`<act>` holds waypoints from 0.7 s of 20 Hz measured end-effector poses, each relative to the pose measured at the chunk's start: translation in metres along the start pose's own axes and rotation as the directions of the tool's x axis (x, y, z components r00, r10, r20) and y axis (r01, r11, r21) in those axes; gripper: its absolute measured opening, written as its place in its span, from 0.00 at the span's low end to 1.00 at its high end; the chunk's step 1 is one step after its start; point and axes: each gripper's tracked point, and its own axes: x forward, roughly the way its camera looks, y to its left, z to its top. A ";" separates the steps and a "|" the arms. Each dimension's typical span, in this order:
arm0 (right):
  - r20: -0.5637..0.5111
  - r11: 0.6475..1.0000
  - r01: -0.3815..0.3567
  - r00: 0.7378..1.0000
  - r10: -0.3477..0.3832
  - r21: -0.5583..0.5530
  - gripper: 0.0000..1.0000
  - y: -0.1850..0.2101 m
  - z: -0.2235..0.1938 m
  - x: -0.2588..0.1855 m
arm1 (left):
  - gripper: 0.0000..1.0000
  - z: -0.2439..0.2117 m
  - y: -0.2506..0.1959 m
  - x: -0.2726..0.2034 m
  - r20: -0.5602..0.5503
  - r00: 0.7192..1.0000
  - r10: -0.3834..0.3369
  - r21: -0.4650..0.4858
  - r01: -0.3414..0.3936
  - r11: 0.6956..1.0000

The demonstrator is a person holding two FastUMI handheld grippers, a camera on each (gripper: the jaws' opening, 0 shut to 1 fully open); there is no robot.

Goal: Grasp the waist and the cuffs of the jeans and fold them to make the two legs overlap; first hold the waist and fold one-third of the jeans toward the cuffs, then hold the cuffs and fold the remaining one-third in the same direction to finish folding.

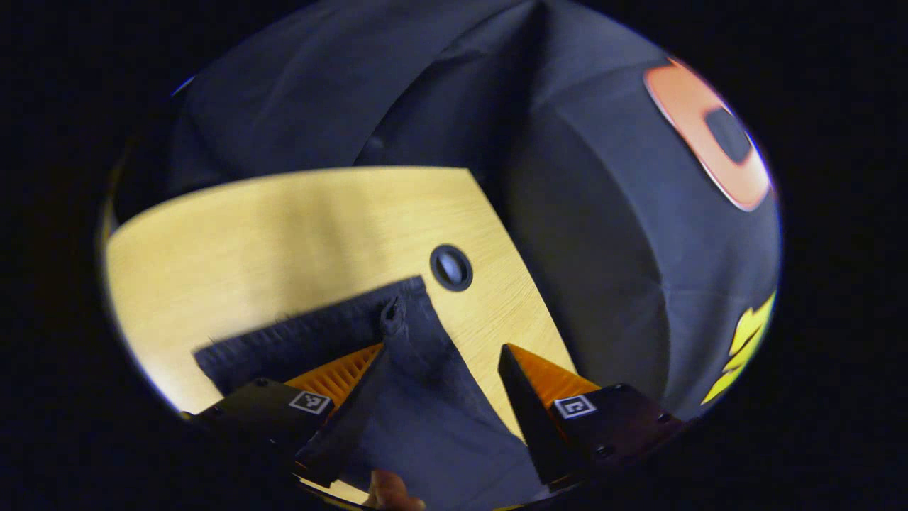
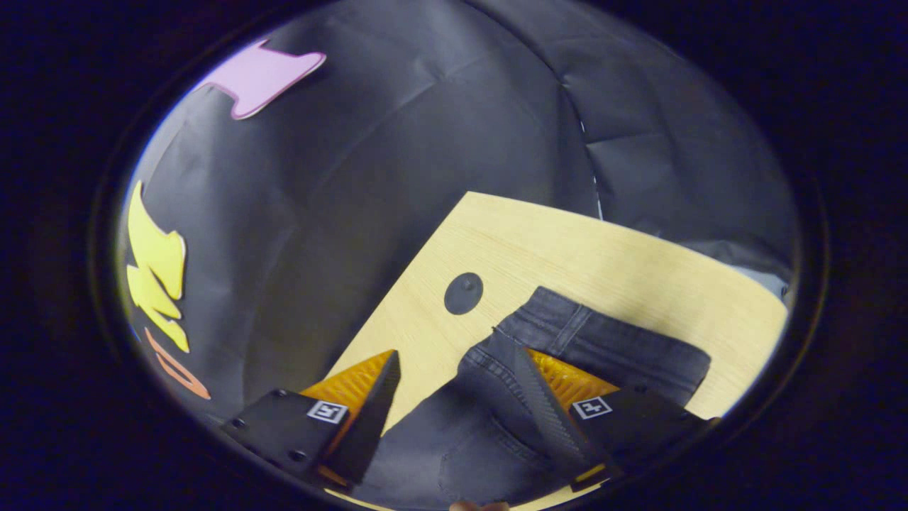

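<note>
Left gripper view: left gripper point(image 1: 443, 369) spread open, dark jeans point(image 1: 418, 397) lying between its 2 fingers, cuff hem near table grommet point(image 1: 451, 267); bare wooden table point(image 1: 284, 227) beyond to the far edge, then black cloth wall point(image 1: 603, 213). Right gripper view: right gripper point(image 2: 457, 380) likewise open over the waistband point(image 2: 567, 333); table corner close, free surface past the jeans.

Jeans point(image 1: 418, 397) on table point(image 1: 234, 241) (grommet hole point(image 1: 451, 267) just beyond), between claw fingers point(image 1: 340, 376).
</note>
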 end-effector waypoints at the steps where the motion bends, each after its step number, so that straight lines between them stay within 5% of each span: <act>1: 0.017 0.999 -0.007 1.000 0.007 -0.041 0.98 0.001 0.002 -0.012 | 0.99 0.011 -0.010 -0.015 0.052 0.998 -0.024 0.107 0.018 0.994; 3: 0.059 0.993 0.005 0.998 0.002 -0.117 0.98 -0.006 0.006 -0.041 | 0.99 0.032 -0.038 -0.057 0.150 0.983 -0.103 0.306 0.053 0.951; 6: 0.120 0.982 0.097 0.990 -0.078 -0.165 0.98 -0.040 0.008 -0.076 | 0.99 0.047 -0.109 -0.121 0.260 0.916 -0.305 0.528 0.129 0.839; 10: 0.071 0.984 0.176 0.982 -0.175 -0.008 0.98 -0.098 -0.017 -0.097 | 0.98 0.040 -0.134 -0.174 0.292 0.835 -0.467 0.651 0.184 0.737; 14: -0.031 0.969 0.136 0.991 -0.132 0.204 0.98 -0.105 -0.047 -0.076 | 0.98 0.039 -0.128 -0.191 0.264 0.786 -0.560 0.689 0.252 0.679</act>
